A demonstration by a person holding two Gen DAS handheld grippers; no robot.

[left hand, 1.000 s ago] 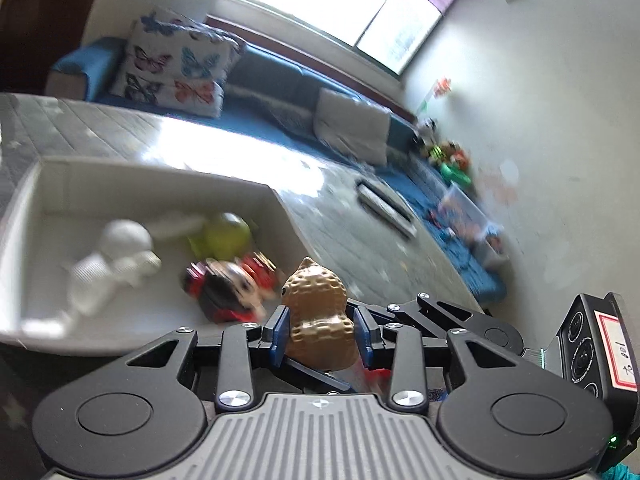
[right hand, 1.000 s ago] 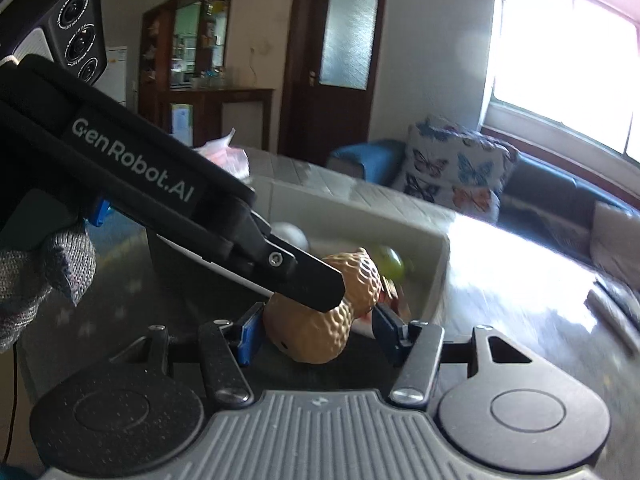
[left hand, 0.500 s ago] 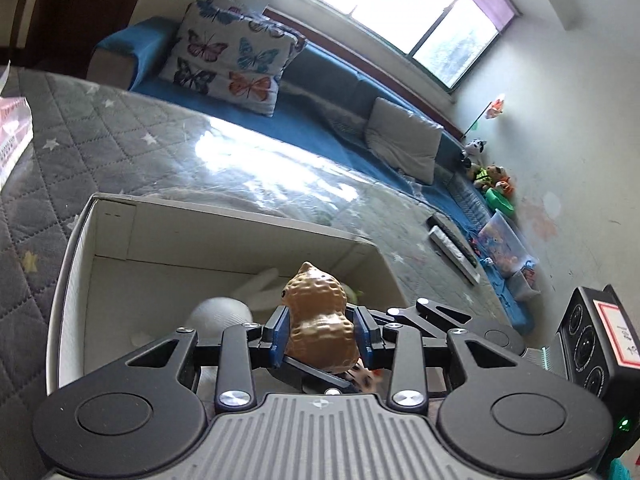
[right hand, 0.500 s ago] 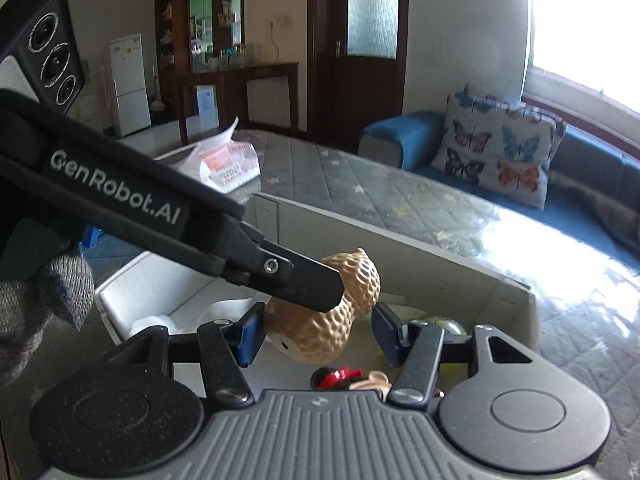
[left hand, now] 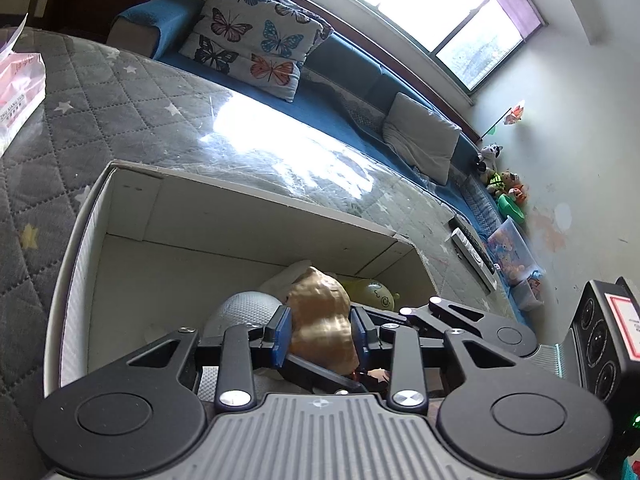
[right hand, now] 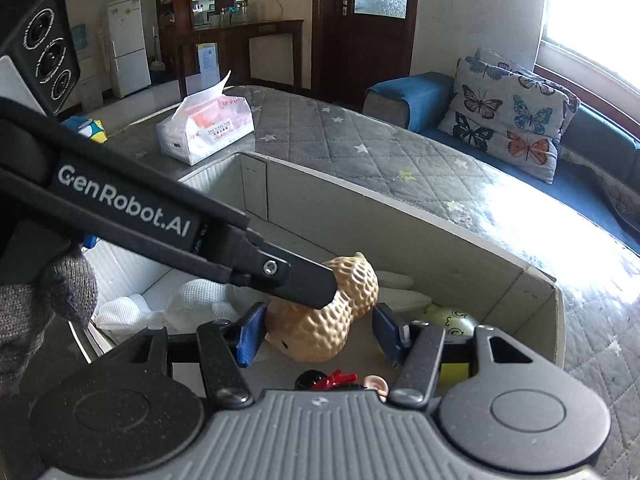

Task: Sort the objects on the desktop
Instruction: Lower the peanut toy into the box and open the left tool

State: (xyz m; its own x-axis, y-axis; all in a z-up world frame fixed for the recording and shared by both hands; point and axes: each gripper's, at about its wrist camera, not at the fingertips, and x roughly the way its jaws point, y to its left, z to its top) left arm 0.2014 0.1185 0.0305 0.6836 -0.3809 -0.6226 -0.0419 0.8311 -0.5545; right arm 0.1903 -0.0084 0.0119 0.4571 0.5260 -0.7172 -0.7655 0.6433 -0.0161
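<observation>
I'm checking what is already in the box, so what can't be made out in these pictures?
- Doll, right wrist view: only black hair, a red bow and a bit of face show; the claw body covers the rest.
- White toy, left wrist view: mostly hidden behind the left claw and peanut toy.
- Box near wall: cut off in both views.

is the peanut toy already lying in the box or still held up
Held above the box, not lying in it. The left tongs, whose jaws have just been closing, grip the peanut toy over the other toys.
</observation>
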